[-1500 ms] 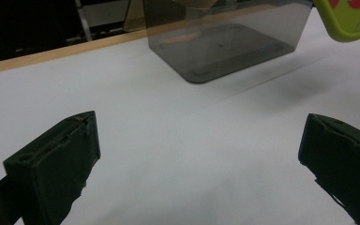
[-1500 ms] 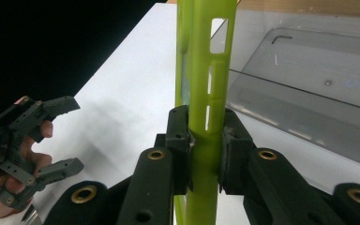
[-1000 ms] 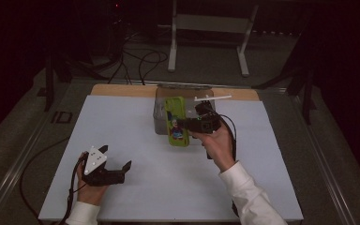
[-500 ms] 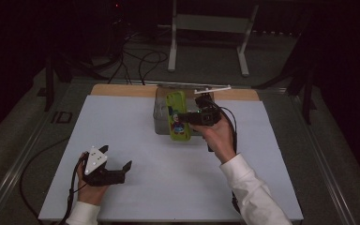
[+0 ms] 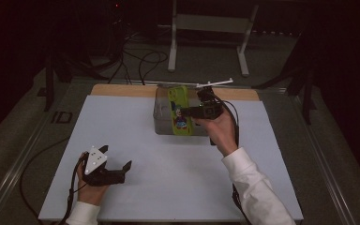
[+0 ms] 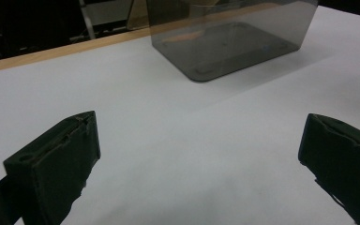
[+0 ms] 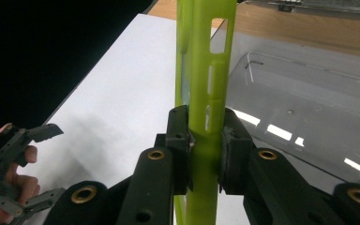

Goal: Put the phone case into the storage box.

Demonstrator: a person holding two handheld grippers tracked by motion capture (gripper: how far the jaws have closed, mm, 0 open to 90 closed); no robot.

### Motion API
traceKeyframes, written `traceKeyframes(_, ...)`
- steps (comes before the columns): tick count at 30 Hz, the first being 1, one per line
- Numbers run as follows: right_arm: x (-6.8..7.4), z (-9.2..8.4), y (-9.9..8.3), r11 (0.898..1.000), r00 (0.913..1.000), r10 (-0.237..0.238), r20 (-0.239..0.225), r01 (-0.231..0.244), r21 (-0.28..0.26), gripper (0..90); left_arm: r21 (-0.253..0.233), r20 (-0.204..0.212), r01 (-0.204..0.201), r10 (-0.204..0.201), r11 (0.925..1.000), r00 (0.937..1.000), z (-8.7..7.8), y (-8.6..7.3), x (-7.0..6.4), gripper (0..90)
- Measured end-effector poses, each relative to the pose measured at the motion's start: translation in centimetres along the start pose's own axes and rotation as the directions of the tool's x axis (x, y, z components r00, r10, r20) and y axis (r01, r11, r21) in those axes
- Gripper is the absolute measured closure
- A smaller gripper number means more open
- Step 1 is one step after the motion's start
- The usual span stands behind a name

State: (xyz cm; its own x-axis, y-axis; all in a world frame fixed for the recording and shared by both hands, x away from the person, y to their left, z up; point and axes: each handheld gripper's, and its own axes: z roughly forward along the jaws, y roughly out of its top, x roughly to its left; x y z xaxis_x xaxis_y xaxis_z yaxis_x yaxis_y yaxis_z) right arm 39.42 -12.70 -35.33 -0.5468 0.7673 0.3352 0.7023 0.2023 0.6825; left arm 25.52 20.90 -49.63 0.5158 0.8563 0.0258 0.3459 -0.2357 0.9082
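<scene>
The box (image 5: 164,119) stands on the table (image 5: 136,140) at its far middle, near the far edge; the phone case (image 5: 178,110) is held over the box by the right gripper (image 5: 194,111); the left gripper (image 5: 122,171) rests at the near left of the table, well apart from the box.

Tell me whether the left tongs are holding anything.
No. The left tongs stand wide open with bare white table between them.
</scene>
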Motion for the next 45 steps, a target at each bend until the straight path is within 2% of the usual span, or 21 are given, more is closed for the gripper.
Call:
traceKeyframes(16,-0.6,0.1,1.1,1.0,0.9997,0.007,0.023,-0.008,0.024,77.6,-0.001,-0.001,0.003,-0.003,1.0,1.0,0.0,0.0,0.0,0.0)
traceKeyframes(45,-0.9,0.3,3.5,0.997,0.9966,-0.02,0.08,0.014,0.077,77.6,0.001,-0.002,0.004,-0.004,1.0,1.0,0.0,0.0,0.0,0.0)
